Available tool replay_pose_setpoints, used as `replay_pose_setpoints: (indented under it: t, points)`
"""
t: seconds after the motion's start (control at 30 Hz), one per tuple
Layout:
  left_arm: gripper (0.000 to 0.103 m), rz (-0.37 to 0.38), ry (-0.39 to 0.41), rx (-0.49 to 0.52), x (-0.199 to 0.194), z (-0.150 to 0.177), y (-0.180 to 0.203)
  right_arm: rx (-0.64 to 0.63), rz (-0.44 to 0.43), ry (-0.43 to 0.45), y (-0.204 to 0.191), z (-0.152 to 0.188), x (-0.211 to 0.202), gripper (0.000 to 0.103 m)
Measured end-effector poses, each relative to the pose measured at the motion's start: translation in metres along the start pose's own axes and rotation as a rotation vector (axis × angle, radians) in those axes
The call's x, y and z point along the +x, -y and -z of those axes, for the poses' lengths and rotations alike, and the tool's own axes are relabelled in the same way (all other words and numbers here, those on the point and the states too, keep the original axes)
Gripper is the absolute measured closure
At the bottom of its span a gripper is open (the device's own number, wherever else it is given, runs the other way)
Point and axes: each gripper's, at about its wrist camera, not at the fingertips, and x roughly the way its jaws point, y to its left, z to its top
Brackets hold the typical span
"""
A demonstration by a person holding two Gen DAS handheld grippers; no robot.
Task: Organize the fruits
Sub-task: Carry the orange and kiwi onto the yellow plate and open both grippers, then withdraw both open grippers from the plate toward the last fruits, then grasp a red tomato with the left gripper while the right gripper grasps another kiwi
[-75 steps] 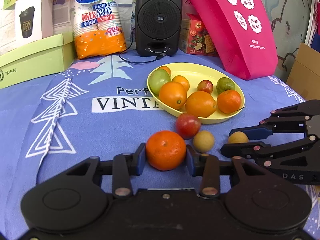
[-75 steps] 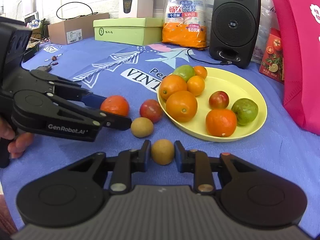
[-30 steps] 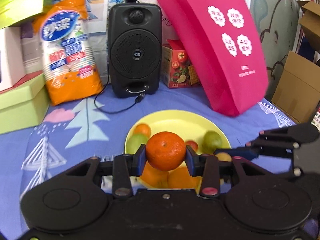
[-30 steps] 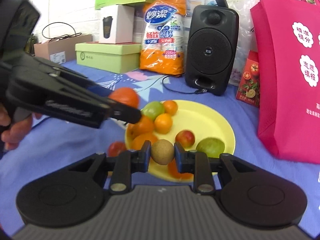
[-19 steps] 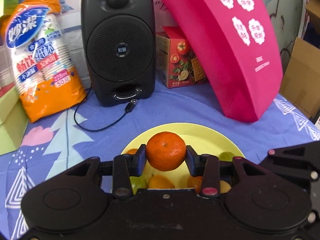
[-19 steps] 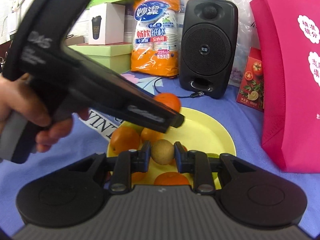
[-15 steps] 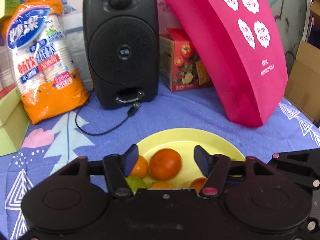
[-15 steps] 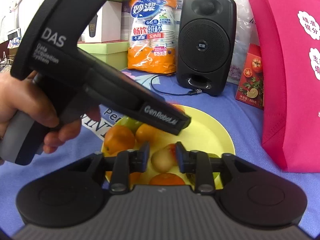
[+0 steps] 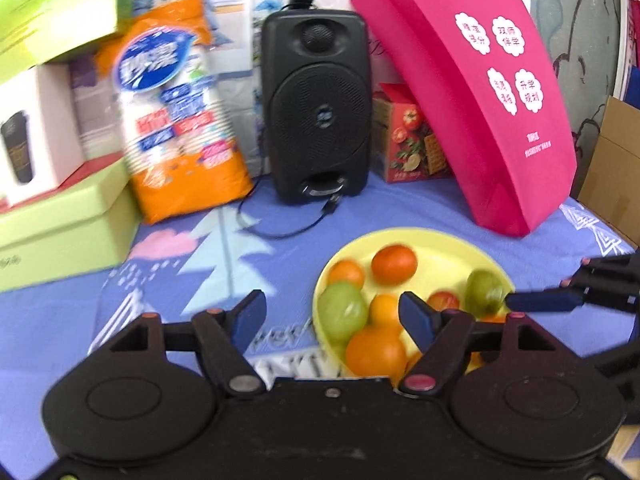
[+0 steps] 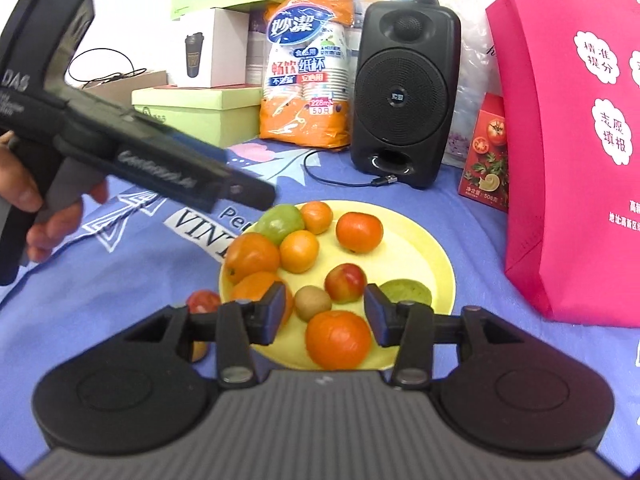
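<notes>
Dropped within the last second: the mandarin (image 10: pixel 359 232), out of the left hand-held gripper (image 9: pixel 332 314), and the kiwi (image 10: pixel 313 302), out of the right hand-held gripper (image 10: pixel 325 306). Both jaw pairs just opening. Left now wide, nothing between its pads. Right at a moderate gap, with the kiwi lying loose below and between its fingertips, not pressed. Mandarin now toward the far side of the yellow plate (image 10: pixel 440 248), apart from the other fruit. Kiwi near the plate's middle, just beside a red-and-yellow fruit (image 10: pixel 346 282) and an orange (image 10: pixel 338 340).

Risks, by judgement:
- Could clip the kiwi with a fingertip if the right hand-held gripper is pulled back low, sending it against its neighbours or over the rim.
- Could set the round mandarin rolling, with bare plate around it and only a shallow rim to stop it.
- Little free room at the plate's near side, so further fruit may stack and spill.
- Not yet on the plate: a red fruit (image 10: pixel 204 300) on the blue-clothed bench (image 10: pixel 120 280), just beside the near-left rim and partly hidden behind the right finger. Easy to miss or bump.
- Both hand-held grippers close over one plate, so a clash on the next reach is possible.
</notes>
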Motion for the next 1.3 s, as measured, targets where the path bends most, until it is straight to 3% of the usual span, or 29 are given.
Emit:
replay_pose_setpoints:
  t: [0.33, 0.63, 0.87, 0.93, 1.3]
  points:
    - [0.029, -0.013, -0.042, -0.112, -0.035, 0.056, -0.019, -0.043, -0.073, -0.021, -0.036, 0.012, -0.016, 0.057]
    - [0.025, -0.023, -0.08, -0.194, -0.049, 0.094, -0.027, -0.086, -0.121, -0.085, -0.078, 0.026, 0.005, 0.057]
    - [0.025, -0.012, -0.076, -0.179, -0.046, 0.094, -0.02, -0.055, -0.11, -0.085, -0.077, 0.028, 0.024, 0.062]
    - [0.025, -0.003, -0.072, -0.177, -0.044, 0.092, -0.017, -0.052, -0.112, -0.087, -0.075, 0.028, 0.024, 0.077]
    - [0.023, 0.048, -0.058, -0.08, -0.014, 0.082, 0.024, -0.02, -0.061, -0.096, -0.043, 0.045, -0.005, 0.077]
